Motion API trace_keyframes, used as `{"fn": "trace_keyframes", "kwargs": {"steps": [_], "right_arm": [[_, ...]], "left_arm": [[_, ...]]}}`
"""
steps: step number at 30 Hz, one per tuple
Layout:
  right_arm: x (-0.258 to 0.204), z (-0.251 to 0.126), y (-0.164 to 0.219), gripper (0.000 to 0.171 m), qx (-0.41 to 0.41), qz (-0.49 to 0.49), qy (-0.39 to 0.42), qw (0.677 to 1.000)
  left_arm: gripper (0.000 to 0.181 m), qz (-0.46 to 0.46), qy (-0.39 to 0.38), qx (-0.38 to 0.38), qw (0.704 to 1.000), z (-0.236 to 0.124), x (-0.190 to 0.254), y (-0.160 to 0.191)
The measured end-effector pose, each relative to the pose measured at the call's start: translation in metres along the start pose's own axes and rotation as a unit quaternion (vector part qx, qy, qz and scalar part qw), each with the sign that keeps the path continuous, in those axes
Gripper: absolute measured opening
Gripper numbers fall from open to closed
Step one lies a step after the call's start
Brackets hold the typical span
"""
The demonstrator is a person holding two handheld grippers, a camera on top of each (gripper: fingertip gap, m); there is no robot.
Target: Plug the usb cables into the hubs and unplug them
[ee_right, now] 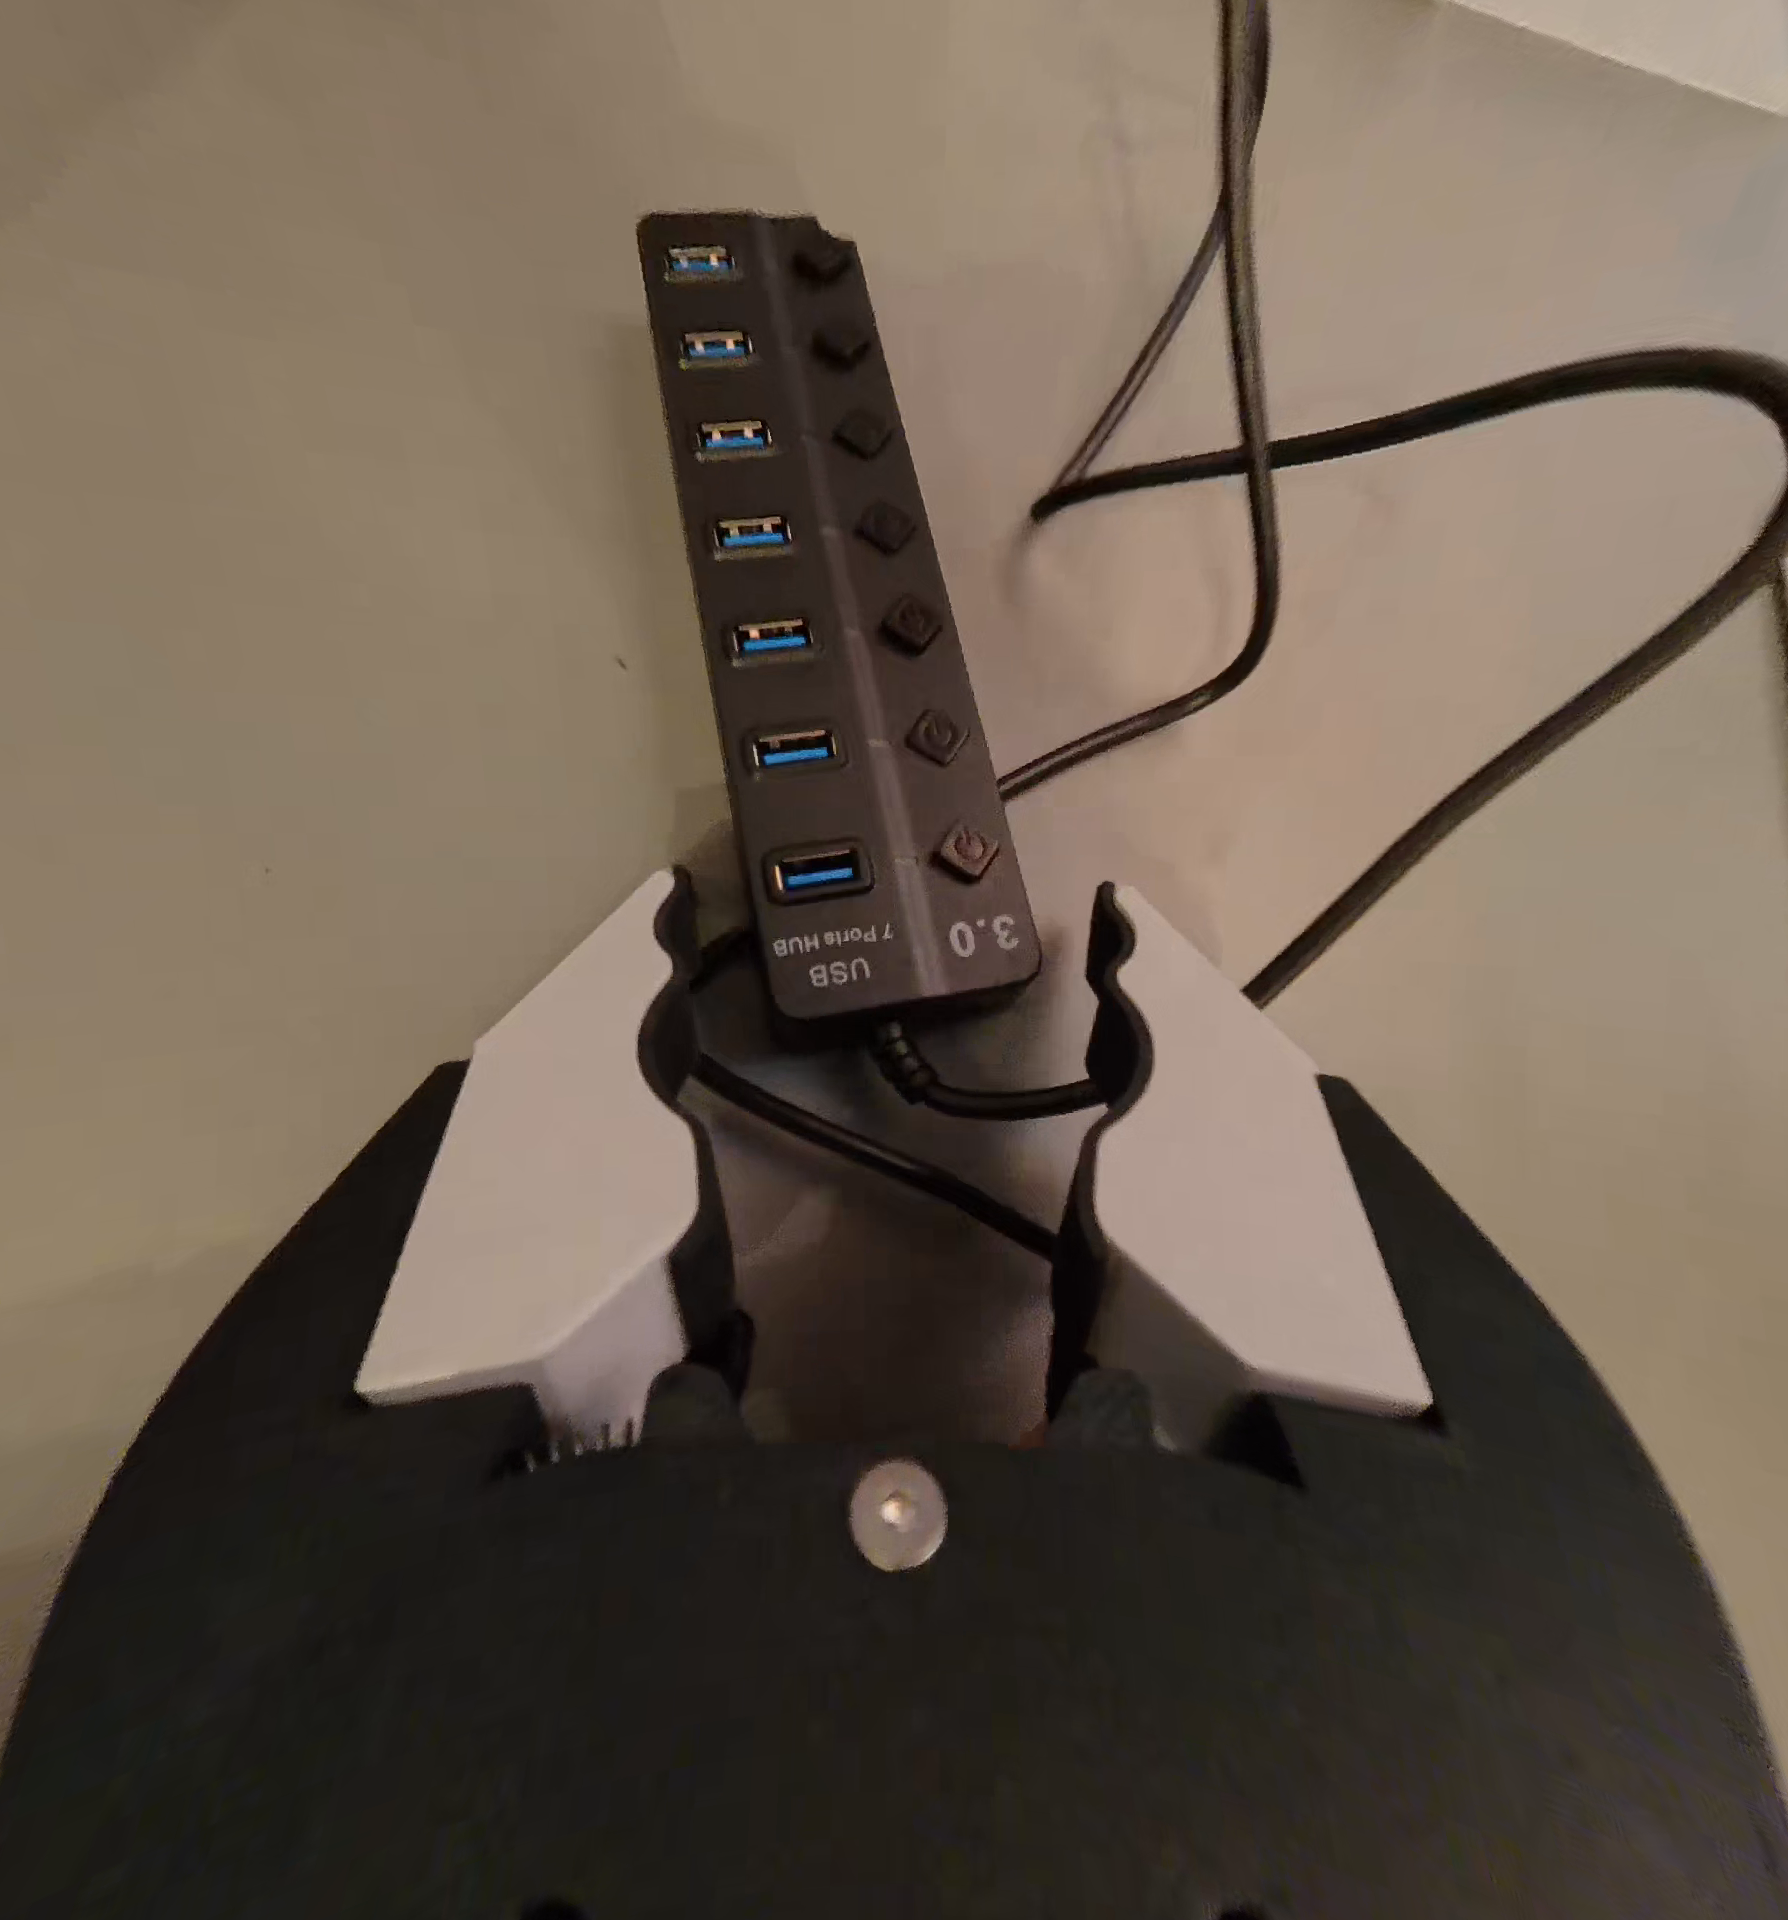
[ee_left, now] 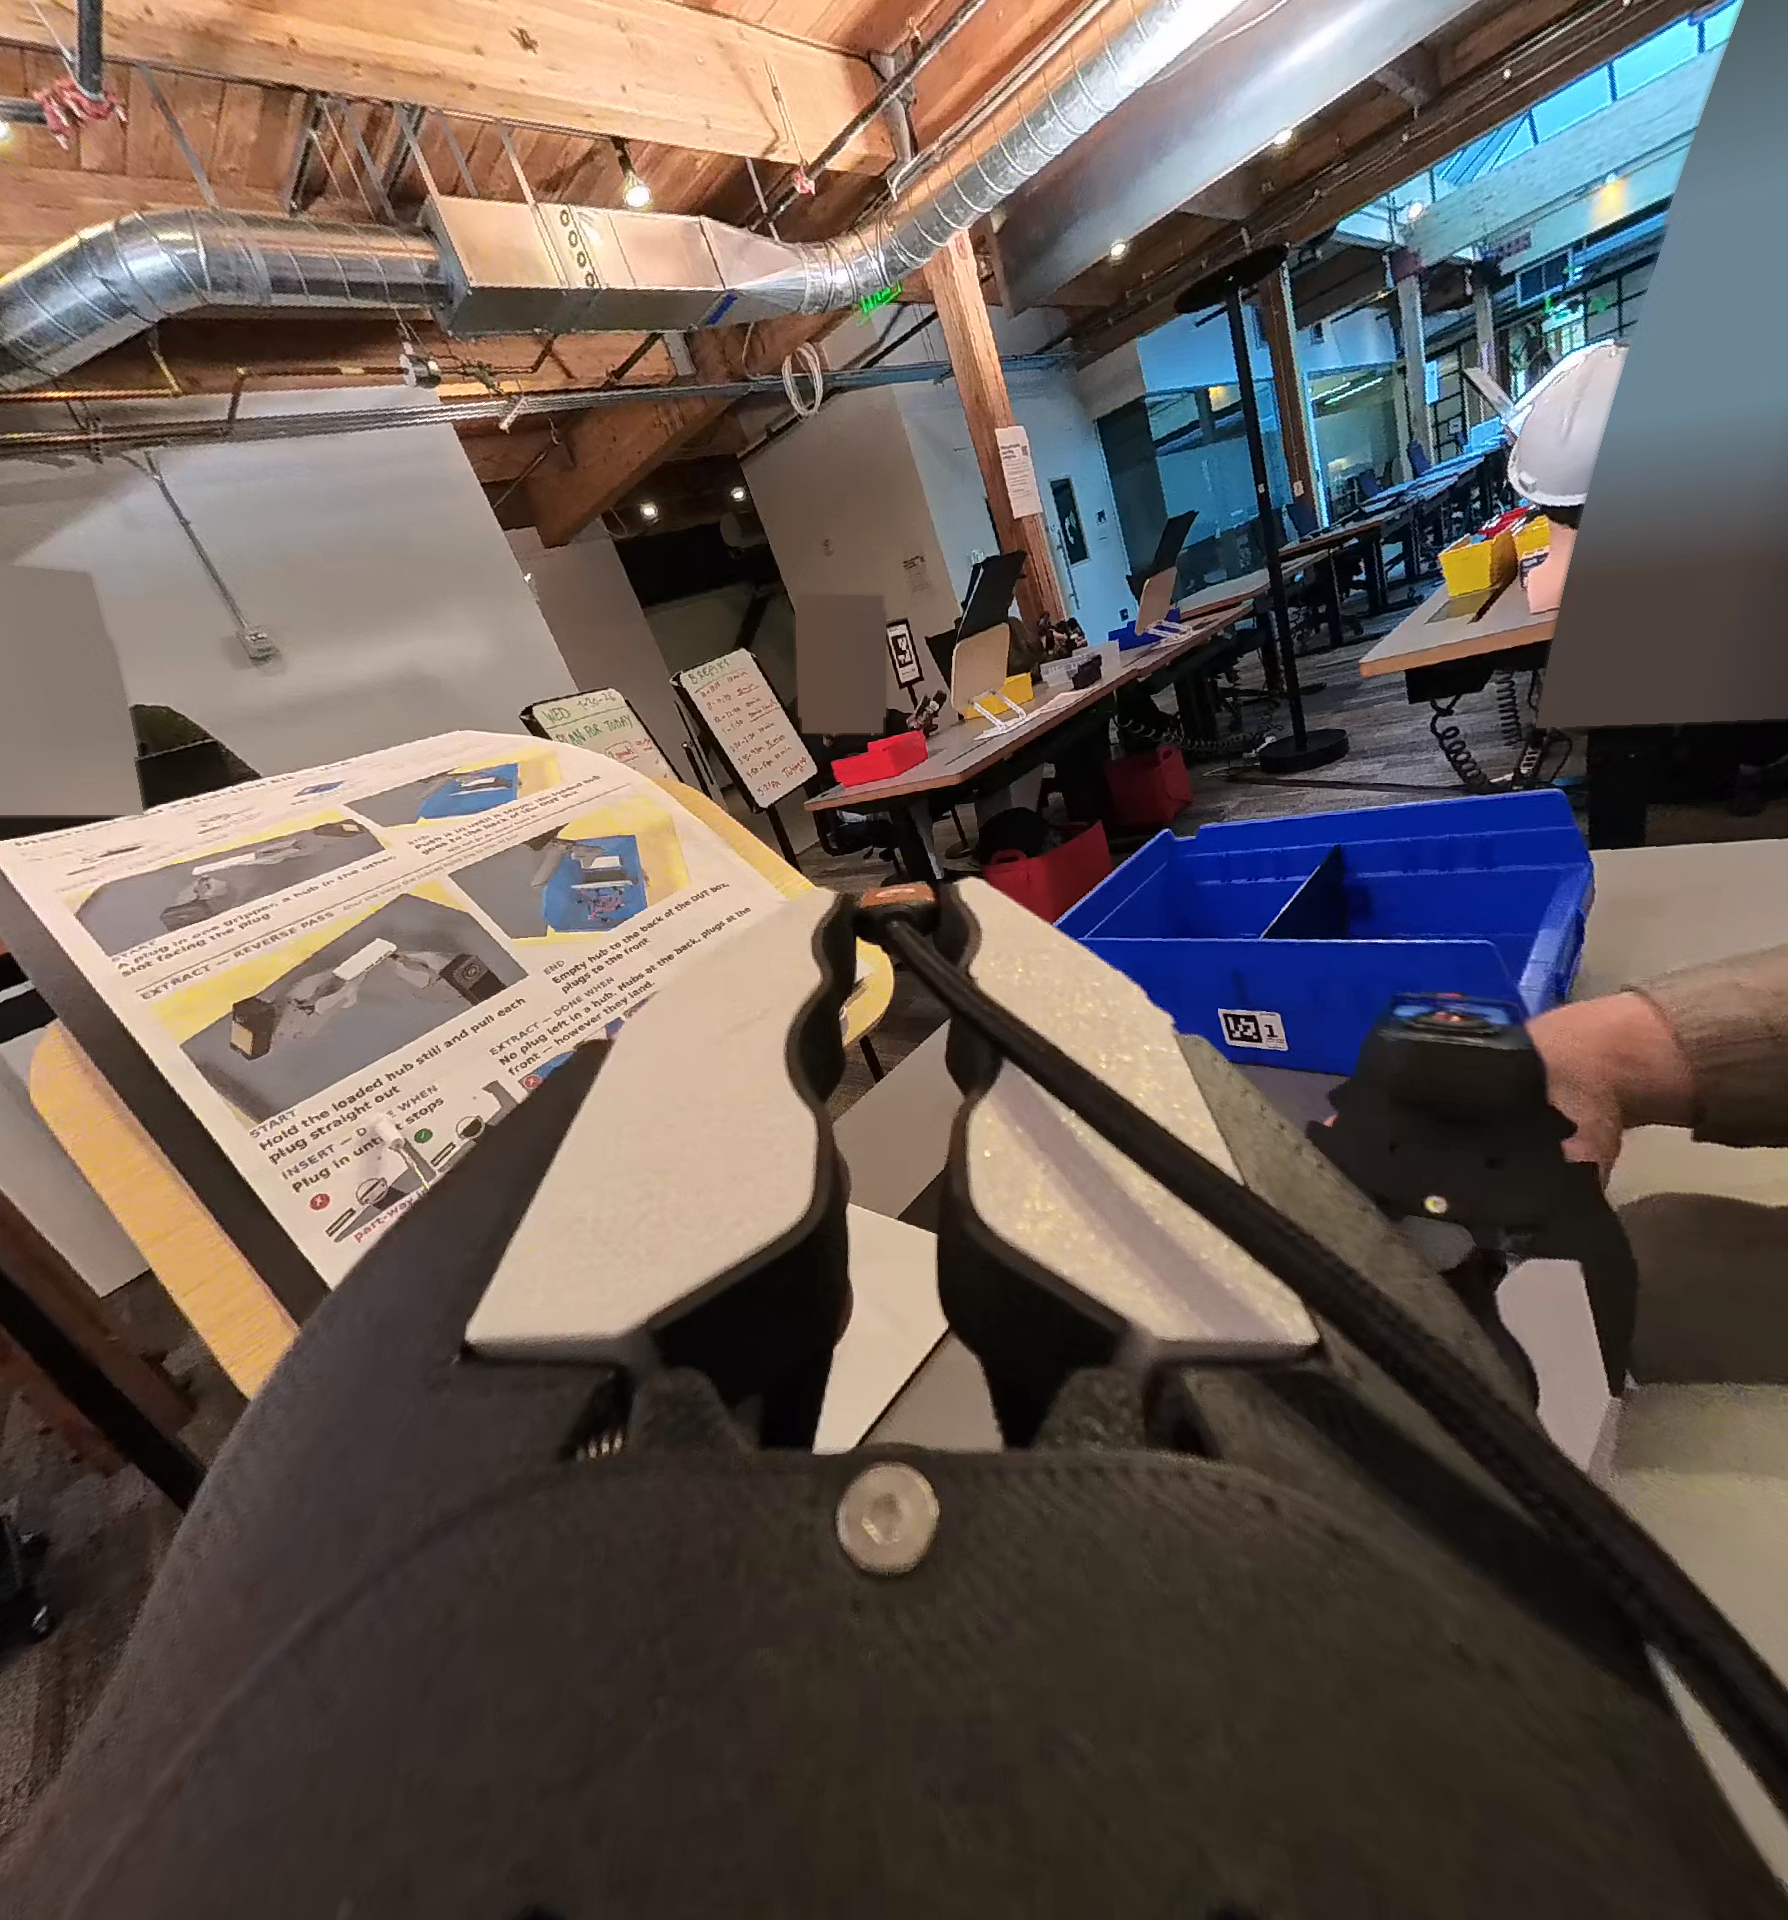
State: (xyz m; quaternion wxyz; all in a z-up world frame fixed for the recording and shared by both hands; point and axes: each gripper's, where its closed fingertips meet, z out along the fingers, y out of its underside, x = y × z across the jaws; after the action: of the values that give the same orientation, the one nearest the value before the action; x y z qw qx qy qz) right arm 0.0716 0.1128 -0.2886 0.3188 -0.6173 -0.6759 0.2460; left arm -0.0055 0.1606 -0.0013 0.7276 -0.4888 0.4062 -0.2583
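Note:
In the left wrist view my left gripper (ee_left: 895, 914) is shut on a black USB cable (ee_left: 1129, 1132), held up in the air. The cable's plug (ee_left: 892, 896) shows an orange tip at the fingertips, and the cable trails down to the right. In the right wrist view my right gripper (ee_right: 895, 914) is open and points down at a black USB hub (ee_right: 828, 623) with several blue ports, lying on the grey table (ee_right: 246, 520). The hub's near end sits between the fingertips, with a gap on each side. The hub's own cable (ee_right: 973, 1091) curls between the fingers.
A blue divided bin (ee_left: 1337, 935) stands on the table ahead of the left gripper. An instruction sheet on a tilted stand (ee_left: 370, 956) is at the left. A hand holds the right gripper (ee_left: 1492, 1226) low at the right. Loose black cables (ee_right: 1389, 436) lie right of the hub. Tip to tip, the grippers are about 30 centimetres apart.

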Motion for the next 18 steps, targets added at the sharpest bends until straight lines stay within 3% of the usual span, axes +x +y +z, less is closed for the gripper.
{"fn": "trace_keyframes", "kwargs": {"steps": [3,5,8,18], "right_arm": [[-0.002,0.002,0.002,0.073,-0.007,0.004,-0.033,0.999],[-0.005,0.002,0.003,0.058,-0.008,0.009,-0.058,0.998],[-0.005,0.003,0.003,0.051,-0.008,0.007,-0.065,0.998],[0.005,-0.018,-0.01,0.051,0.015,0.036,-0.004,0.999]], "left_arm": [[0.015,0.003,0.002,0.001,1.0,0.0,0.001,0.0],[0.015,0.002,0.004,0.003,1.0,0.0,0.001,0.0],[0.015,0.002,0.005,0.003,1.0,0.0,0.001,0.0],[0.015,0.005,0.01,-0.003,1.0,0.001,0.004,0.004]]}}
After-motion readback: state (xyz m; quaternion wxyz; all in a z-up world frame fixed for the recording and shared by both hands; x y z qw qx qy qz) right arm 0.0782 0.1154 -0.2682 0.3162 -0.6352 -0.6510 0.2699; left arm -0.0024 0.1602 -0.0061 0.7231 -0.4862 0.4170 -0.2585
